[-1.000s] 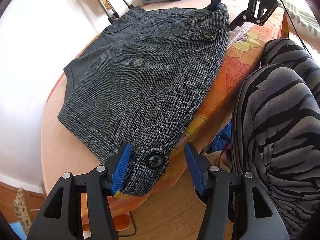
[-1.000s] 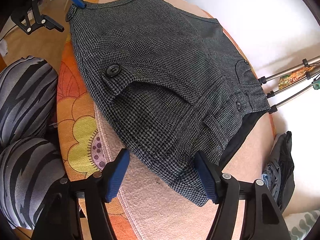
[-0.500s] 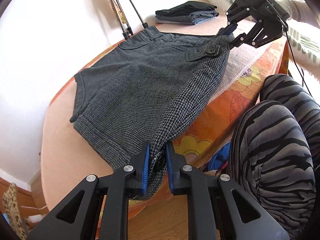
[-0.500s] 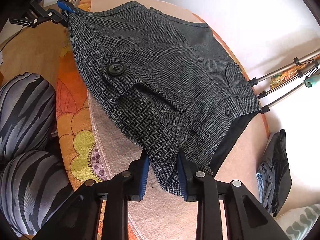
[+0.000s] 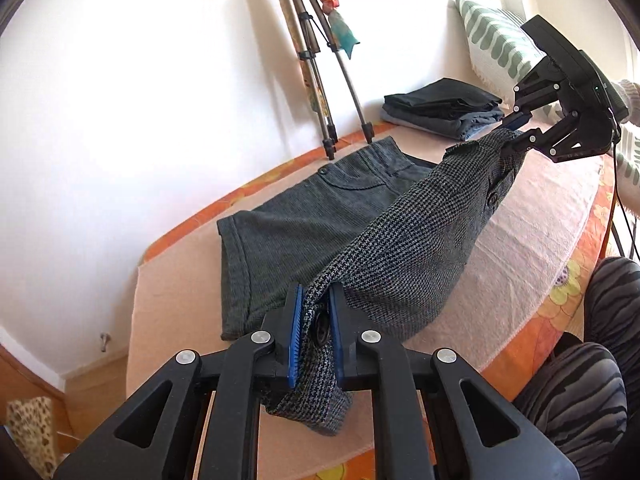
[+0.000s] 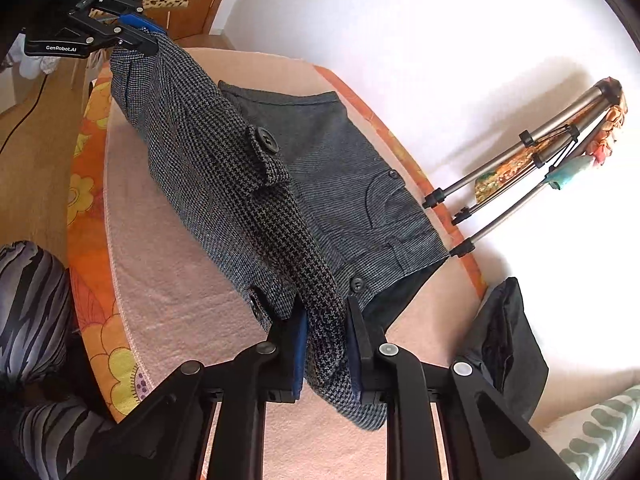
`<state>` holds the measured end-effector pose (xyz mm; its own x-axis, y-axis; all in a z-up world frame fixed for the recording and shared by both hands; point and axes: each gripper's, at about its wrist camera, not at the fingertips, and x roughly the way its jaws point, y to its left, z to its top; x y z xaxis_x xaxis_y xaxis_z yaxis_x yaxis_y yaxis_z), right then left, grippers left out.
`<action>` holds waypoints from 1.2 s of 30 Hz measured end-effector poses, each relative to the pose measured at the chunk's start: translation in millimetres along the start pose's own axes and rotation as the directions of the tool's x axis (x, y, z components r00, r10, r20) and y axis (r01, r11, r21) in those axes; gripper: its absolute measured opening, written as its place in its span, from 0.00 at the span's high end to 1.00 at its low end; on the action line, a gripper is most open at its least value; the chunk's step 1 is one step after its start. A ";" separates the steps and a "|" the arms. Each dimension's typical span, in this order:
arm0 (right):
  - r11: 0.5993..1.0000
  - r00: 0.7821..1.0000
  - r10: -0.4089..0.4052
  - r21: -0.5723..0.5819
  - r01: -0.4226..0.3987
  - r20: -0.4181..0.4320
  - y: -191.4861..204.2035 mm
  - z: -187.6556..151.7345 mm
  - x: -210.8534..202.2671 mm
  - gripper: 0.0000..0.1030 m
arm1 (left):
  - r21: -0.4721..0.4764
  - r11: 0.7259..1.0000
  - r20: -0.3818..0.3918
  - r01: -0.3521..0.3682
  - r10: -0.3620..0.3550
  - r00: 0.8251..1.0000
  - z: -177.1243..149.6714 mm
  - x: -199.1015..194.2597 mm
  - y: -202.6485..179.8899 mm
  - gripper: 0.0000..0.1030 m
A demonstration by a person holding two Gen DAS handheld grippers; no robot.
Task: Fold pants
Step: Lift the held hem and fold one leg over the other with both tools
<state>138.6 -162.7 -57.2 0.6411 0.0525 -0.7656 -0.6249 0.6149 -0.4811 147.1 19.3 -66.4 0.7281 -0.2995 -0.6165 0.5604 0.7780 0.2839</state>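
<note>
Grey houndstooth shorts lie on a pink cloth-covered table. Their near half is lifted off the cloth and hangs between the two grippers; the far half lies flat. My left gripper is shut on the hem corner by a black button. My right gripper is shut on the waistband corner; it also shows in the left wrist view, raised at the far right. The left gripper shows in the right wrist view at top left.
A folded stack of dark clothes sits at the table's far end. A tripod stands against the white wall behind the table. A striped cushion is beyond the stack. The person's striped-trousered legs are at the near edge.
Both grippers shut on the shorts' near edge, then rose and lifted that half off the table toward the far side. The far half stayed flat.
</note>
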 end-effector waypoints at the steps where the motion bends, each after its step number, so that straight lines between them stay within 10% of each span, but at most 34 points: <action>1: 1.000 1.000 -0.006 0.006 0.006 0.004 -5.9 4.9 1.0 0.85 | -0.004 1.000 0.006 -0.007 0.007 1.000 6.2 5.1 6.2 0.89; 24: 0.987 0.994 -0.005 0.161 0.024 -0.113 -159.3 83.4 179.8 0.88 | 0.026 0.994 -0.098 -0.105 0.107 0.989 103.0 223.0 136.5 0.97; 32: 0.974 0.985 0.034 0.225 0.006 -0.171 -166.7 73.1 234.3 0.88 | -0.231 0.973 -0.087 -0.013 -0.007 0.996 85.5 224.8 197.1 0.93; 36: 0.970 0.984 0.049 0.244 -0.006 -0.173 -160.4 63.6 244.8 0.87 | -0.324 0.943 -0.068 0.075 -0.102 0.992 71.7 223.4 201.6 0.68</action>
<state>424.1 -198.4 -140.3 0.5231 -0.0541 -0.8506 -0.5008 0.7880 -0.3581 451.1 69.6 -94.2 0.6383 -0.3392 -0.6911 0.4555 0.8901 -0.0163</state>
